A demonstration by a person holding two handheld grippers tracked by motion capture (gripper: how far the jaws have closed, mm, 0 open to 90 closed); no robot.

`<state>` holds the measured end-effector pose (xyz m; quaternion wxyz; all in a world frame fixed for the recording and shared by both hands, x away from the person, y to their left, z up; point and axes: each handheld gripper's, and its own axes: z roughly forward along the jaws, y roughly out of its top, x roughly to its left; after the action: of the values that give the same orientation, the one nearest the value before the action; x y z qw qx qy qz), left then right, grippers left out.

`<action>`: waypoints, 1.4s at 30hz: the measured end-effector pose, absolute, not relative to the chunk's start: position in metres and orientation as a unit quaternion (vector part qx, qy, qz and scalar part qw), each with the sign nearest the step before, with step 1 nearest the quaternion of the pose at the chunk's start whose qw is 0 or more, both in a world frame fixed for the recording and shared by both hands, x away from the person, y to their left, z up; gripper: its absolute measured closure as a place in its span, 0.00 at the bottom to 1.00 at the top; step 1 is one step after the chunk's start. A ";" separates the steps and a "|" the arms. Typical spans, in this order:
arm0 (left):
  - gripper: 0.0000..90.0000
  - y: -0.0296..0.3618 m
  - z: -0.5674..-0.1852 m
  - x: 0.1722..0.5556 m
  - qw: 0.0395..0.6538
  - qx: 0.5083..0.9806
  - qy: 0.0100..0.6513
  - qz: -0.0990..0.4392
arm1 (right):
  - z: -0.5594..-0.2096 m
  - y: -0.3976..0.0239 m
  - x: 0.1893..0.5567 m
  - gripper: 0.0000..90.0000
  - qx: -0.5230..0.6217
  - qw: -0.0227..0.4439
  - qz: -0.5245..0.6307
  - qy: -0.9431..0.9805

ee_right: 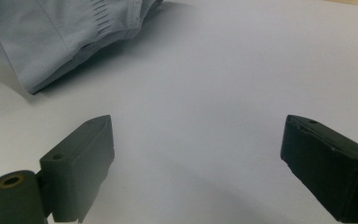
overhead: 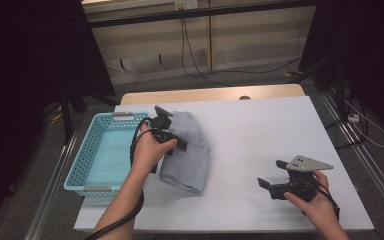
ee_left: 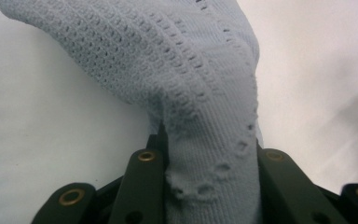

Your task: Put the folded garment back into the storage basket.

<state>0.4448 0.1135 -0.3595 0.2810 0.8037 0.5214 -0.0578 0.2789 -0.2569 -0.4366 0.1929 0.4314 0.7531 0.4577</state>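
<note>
A pale blue knitted garment (overhead: 186,150) lies folded on the white table, just right of a blue basket (overhead: 100,150). My left gripper (overhead: 172,141) is at the garment's left edge, shut on a fold of the knit fabric (ee_left: 205,140), which rises bunched between its two black jaws. My right gripper (overhead: 272,175) rests low at the table's front right, open, with bare white table between its jaws (ee_right: 196,154). The garment's hem (ee_right: 65,51) shows at the upper left in the right gripper view, well away from those jaws.
The blue basket's rim (overhead: 80,175) stands at the table's left edge. The white table (overhead: 260,130) has wide bare room in the middle and right. Beyond its wooden far edge are cables on the floor and dark stands at both sides.
</note>
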 end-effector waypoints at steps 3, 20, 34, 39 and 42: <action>0.80 0.114 -0.356 0.445 0.279 0.805 0.520 -0.060 | -0.436 -0.256 0.279 0.11 0.429 0.193 0.458 0.754; 0.81 0.113 -0.340 0.452 0.261 0.820 0.505 -0.066 | -0.435 -0.257 0.279 0.11 0.427 0.195 0.458 0.755; 0.81 0.118 -0.311 0.456 0.252 0.831 0.495 -0.041 | -0.435 -0.257 0.278 0.11 0.428 0.195 0.458 0.754; 0.81 0.121 -0.300 0.458 0.248 0.834 0.491 -0.033 | -0.434 -0.256 0.278 0.11 0.426 0.196 0.458 0.755; 0.81 0.123 -0.294 0.459 0.247 0.835 0.492 -0.033 | -0.435 -0.257 0.278 0.11 0.426 0.196 0.458 0.755</action>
<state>0.4589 0.1231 -0.2944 0.2465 0.8345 0.4916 -0.0330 0.2784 -0.2566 -0.4346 0.1964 0.4260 0.7552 0.4579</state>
